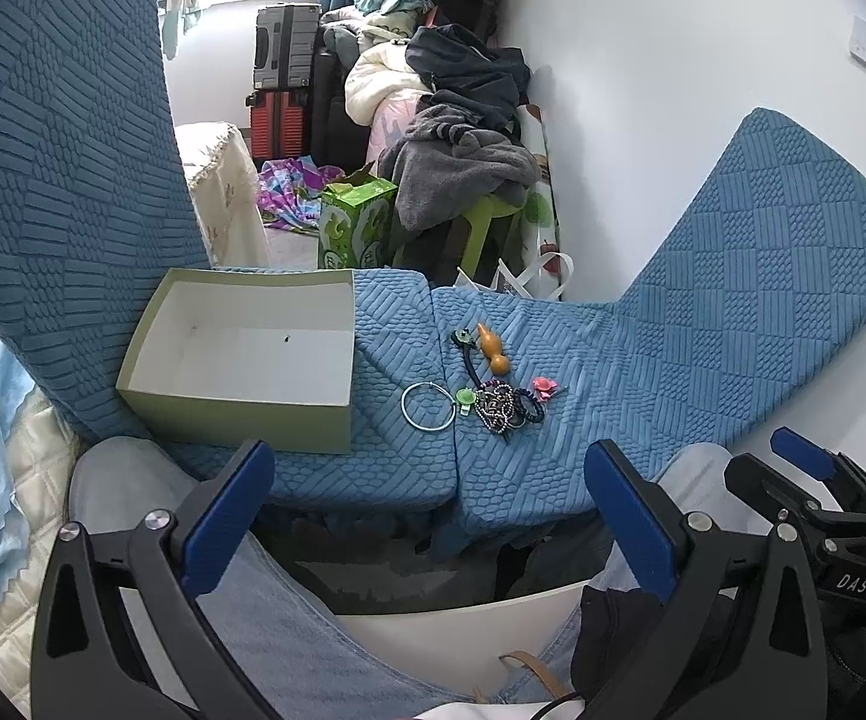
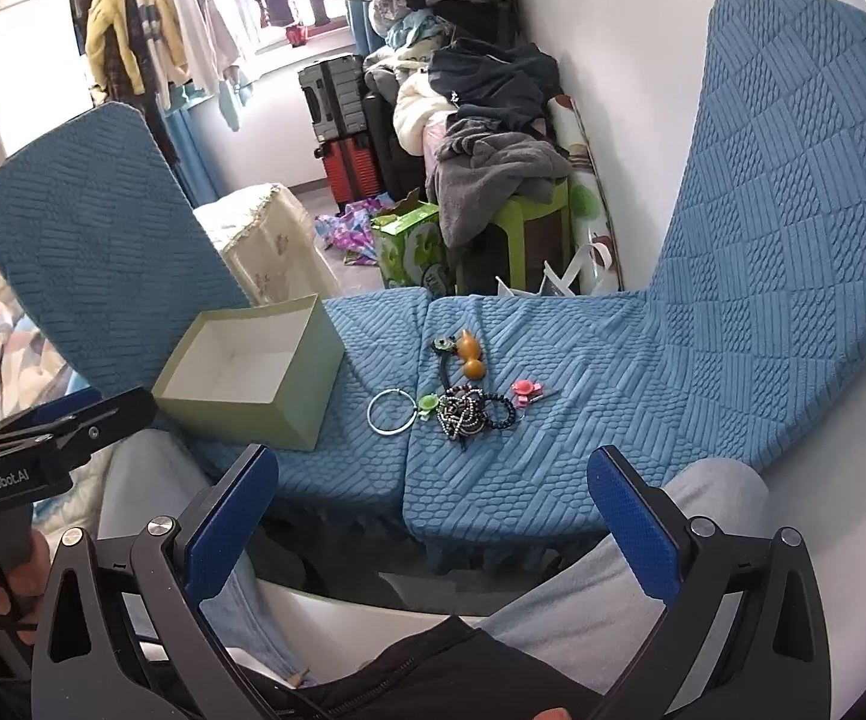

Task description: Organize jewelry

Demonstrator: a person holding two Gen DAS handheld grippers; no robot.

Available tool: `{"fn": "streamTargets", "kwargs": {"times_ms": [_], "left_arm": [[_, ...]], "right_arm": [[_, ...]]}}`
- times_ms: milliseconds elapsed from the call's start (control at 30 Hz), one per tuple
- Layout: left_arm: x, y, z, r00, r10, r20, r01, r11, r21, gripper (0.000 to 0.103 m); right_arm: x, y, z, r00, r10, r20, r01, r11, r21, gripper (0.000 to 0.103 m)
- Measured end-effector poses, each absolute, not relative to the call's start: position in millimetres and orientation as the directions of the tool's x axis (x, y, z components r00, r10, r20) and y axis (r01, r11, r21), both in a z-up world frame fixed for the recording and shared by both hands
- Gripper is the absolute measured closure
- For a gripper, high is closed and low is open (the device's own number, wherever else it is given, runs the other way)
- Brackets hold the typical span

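Observation:
An open pale green box point(image 1: 241, 402) point(image 2: 289, 414) with a white inside stands empty on the blue seat cushions point(image 1: 583, 480) point(image 2: 553, 468), to the left. To its right lies a small pile of jewelry: a pale blue bangle point(image 1: 428, 407) point(image 2: 393, 413), a tangle of dark beaded bracelets point(image 1: 502, 408) point(image 2: 466, 414), an orange gourd charm point(image 1: 493, 349) point(image 2: 470, 354), a pink flower clip point(image 1: 544, 387) point(image 2: 523, 390) and a green clip point(image 1: 465, 398) point(image 2: 427, 403). My left gripper point(image 1: 430, 498) and right gripper point(image 2: 433, 504) are both open and empty, held short of the cushions' front edge.
Two blue chair backs point(image 1: 61, 168) point(image 2: 805, 192) rise left and right of the seats. Behind are a green carton point(image 1: 352, 228), a stool piled with clothes point(image 1: 463, 168), suitcases point(image 1: 286, 48) and a white wall point(image 1: 673, 60). The person's knees point(image 2: 703, 516) are below the grippers.

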State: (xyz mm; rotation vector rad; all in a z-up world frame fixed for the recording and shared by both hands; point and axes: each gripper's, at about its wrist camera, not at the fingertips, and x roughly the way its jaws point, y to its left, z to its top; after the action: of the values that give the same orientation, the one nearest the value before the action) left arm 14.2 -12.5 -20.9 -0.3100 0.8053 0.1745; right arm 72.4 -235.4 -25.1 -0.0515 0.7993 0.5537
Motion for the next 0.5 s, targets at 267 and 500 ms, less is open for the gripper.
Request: {"fn": "streamTargets", "kwargs": {"times_ms": [267,500], "left_arm": [[26.8,-12.4,-20.5,0.704,0.017,-0.71,-0.239,0.947,-0.214,0.0],[45.6,-14.7,-17.4,0.746,0.031,-0.665,-0.221,0.954,-0.204,0.0]], "right_arm": [[81.2,-228.1,-24.2,0.575,0.453,-0.681,-0.508,0.851,0.137,0.0],[107.1,-239.6,-24.5,0.596,0.473,-0.649,-0.483,0.857,0.18,0.001]]}}
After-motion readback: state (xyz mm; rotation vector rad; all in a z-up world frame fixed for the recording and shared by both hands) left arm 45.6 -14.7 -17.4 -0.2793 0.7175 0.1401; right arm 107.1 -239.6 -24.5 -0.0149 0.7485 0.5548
